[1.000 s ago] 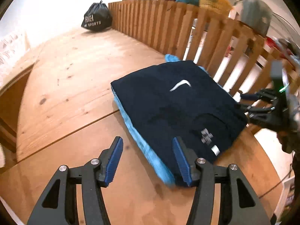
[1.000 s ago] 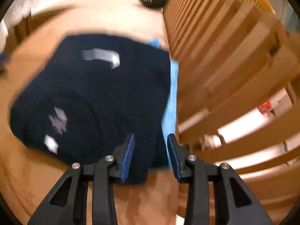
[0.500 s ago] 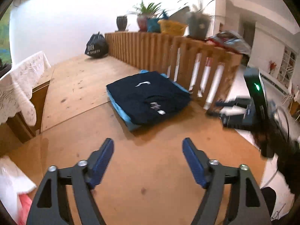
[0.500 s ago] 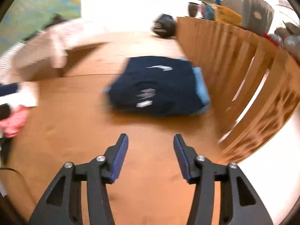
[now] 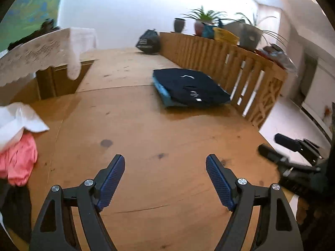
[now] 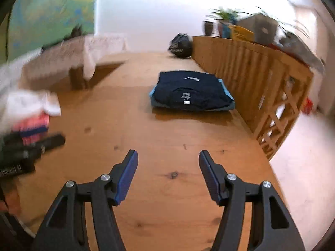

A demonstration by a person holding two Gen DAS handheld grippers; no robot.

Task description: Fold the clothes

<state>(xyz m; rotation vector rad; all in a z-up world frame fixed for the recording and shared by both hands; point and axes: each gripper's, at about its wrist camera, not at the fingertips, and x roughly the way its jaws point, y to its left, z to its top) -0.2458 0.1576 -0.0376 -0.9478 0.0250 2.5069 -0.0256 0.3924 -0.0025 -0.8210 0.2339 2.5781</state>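
Observation:
A folded navy garment (image 5: 189, 86) with a white swoosh lies on top of a folded light-blue one (image 5: 165, 98), far off on the wooden table next to the slatted railing. It also shows in the right wrist view (image 6: 190, 93). My left gripper (image 5: 165, 167) is open and empty, well short of the stack above bare table. My right gripper (image 6: 168, 162) is open and empty too; it also shows at the right edge of the left wrist view (image 5: 282, 150). A pile of unfolded clothes, white and pink (image 5: 17, 146), lies at the table's left edge.
The wooden railing (image 5: 236, 71) runs along the table's right side, with plant pots (image 5: 199, 26) on top. A black bag (image 5: 148, 41) sits at the far end. A lace-covered sideboard (image 5: 46, 48) stands at the left. The table's right edge (image 6: 270, 163) drops to the floor.
Both grippers have let go of the folded stack, opened wider and pulled far back from it. The clothes pile at the left has come into view.

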